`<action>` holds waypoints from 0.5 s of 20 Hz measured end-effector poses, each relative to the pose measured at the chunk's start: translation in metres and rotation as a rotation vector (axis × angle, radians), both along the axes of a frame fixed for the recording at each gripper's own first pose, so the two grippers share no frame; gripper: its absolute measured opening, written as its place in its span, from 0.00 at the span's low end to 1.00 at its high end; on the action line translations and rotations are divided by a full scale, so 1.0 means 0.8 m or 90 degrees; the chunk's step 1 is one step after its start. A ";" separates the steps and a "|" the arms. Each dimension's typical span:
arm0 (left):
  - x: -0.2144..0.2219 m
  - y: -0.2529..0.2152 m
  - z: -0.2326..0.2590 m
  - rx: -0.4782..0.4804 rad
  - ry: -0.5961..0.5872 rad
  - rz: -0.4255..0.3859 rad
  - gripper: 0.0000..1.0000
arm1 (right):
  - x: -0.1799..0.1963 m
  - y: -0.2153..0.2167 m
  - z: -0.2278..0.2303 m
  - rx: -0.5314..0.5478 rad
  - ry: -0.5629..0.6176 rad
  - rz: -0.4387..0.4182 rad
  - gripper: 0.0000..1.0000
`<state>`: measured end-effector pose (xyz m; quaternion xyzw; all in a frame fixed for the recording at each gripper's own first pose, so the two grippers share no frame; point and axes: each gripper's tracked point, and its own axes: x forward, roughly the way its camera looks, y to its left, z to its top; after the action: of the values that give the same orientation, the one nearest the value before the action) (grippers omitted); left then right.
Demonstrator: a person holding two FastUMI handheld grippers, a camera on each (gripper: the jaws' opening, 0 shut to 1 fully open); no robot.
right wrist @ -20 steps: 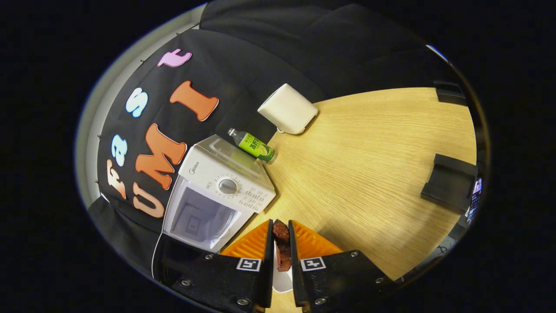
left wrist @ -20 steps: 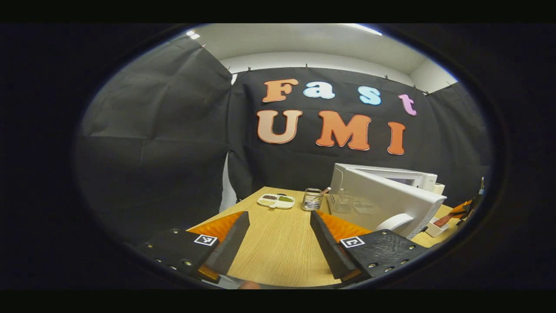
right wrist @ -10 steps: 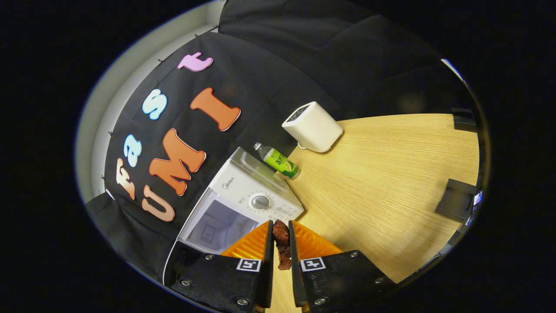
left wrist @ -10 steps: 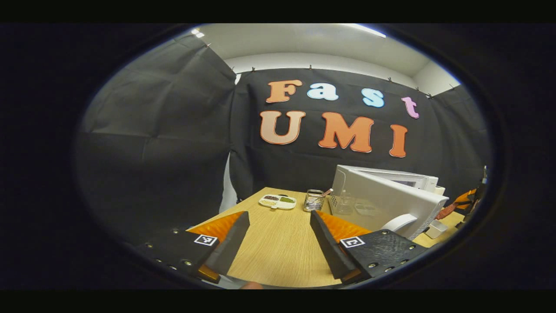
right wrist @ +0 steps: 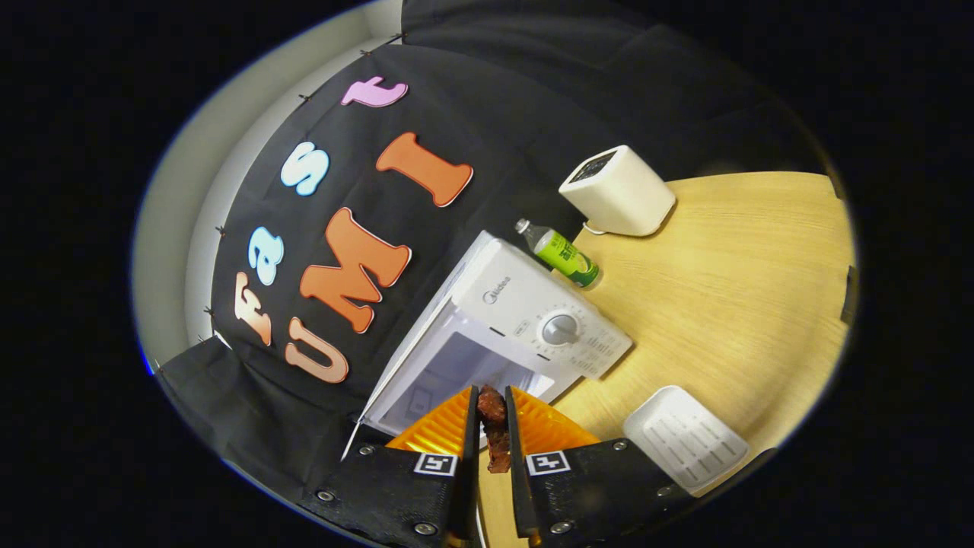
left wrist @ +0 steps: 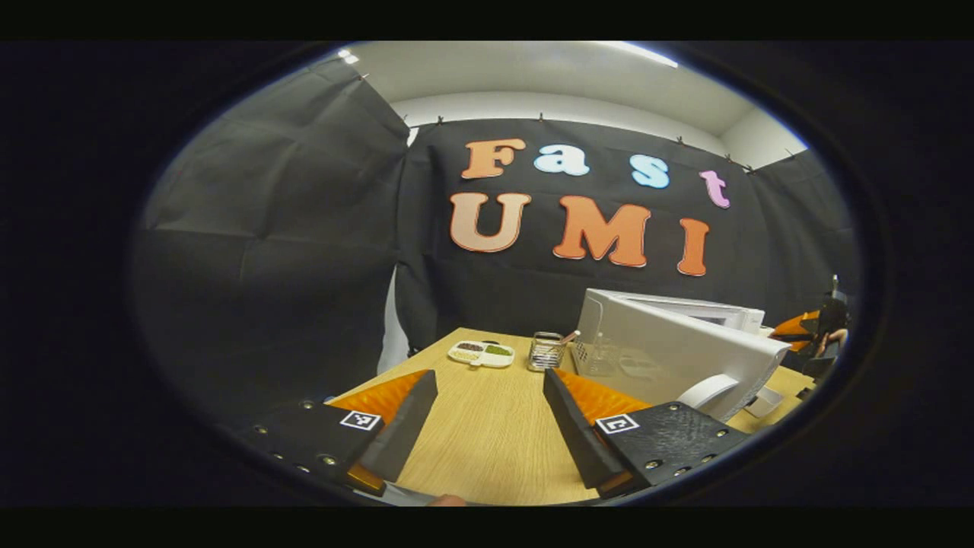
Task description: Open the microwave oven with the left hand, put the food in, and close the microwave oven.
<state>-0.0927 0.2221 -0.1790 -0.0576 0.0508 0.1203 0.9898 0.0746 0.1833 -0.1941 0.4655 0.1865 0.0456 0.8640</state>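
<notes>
Meat, a dark reddish-brown strip (right wrist: 494, 430), sits pinched between both fingers of the right gripper (right wrist: 491, 441), which points at the open cavity (right wrist: 449, 373) of the white microwave oven (right wrist: 533, 320). The step in hand looks like carrying the food inside, so the aim should go to the middle of the opening, well left of the control panel with its dial (right wrist: 561, 329), with the grip kept firm until the strip is over the cavity floor. From the left gripper view, the door (left wrist: 677, 350) stands swung wide with its white handle (left wrist: 708, 390) toward the near side; the left gripper (left wrist: 487, 422) hangs released and empty above the wooden table (left wrist: 487, 434), apart from the door. Holding it there seems wise, ready to push the door shut afterwards. A green bottle (right wrist: 559, 251) stands at the oven's far right, and a white tray (right wrist: 685, 438) lies near the gripper, both best avoided.
</notes>
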 end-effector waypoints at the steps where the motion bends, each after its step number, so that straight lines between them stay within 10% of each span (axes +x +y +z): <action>1: 0.004 0.000 -0.001 -0.002 0.002 -0.002 0.86 | 0.008 0.013 0.003 0.002 -0.002 0.006 0.18; 10: 0.024 0.008 -0.015 0.002 0.014 -0.025 0.86 | 0.065 0.098 0.010 0.032 -0.013 -0.011 0.19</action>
<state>-0.0731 0.2284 -0.1907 -0.0536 0.0626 0.1017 0.9914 0.1262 0.2620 -0.1860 0.4881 0.1725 0.0472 0.8543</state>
